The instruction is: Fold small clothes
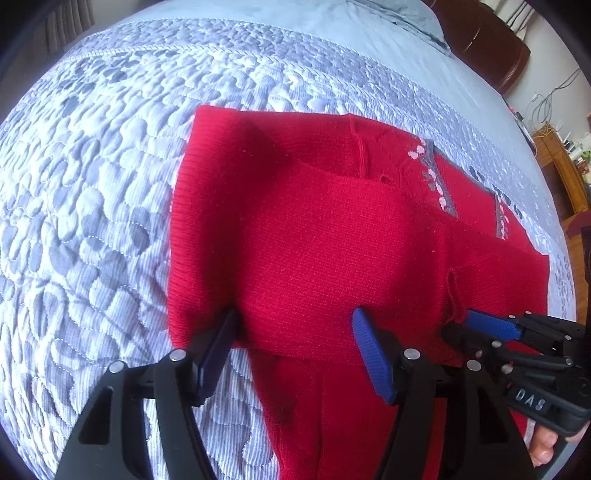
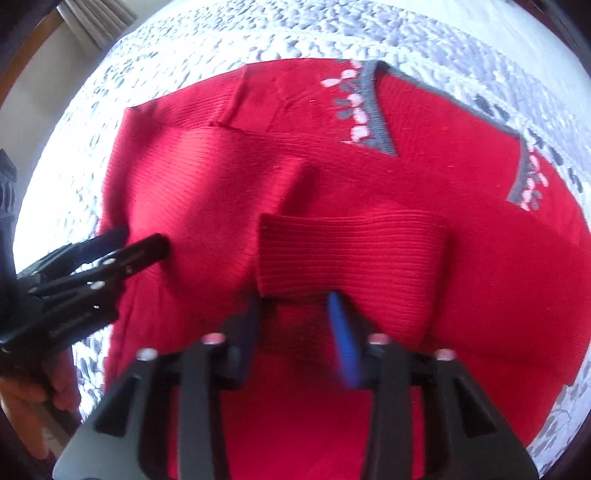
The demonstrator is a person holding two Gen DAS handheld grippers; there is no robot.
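Observation:
A red knit sweater (image 1: 314, 236) with grey trim and pink flowers lies on the quilted bed; it also shows in the right wrist view (image 2: 369, 177). A sleeve is folded across its body, with the ribbed cuff (image 2: 351, 254) near the right gripper. My left gripper (image 1: 295, 328) is open, its blue pads straddling the folded edge at the sweater's near left side. My right gripper (image 2: 295, 317) is open with the cuff's lower edge just above its fingertips; it shows from the side in the left wrist view (image 1: 472, 325). The left gripper shows in the right wrist view (image 2: 144, 243).
The grey-and-white quilted bedspread (image 1: 92, 206) surrounds the sweater. A plain blue sheet and pillow (image 1: 406, 22) lie at the far end by a dark wooden headboard (image 1: 491, 48). Wooden furniture with cables (image 1: 557, 155) stands to the right. A curtain (image 2: 99, 22) hangs at the upper left.

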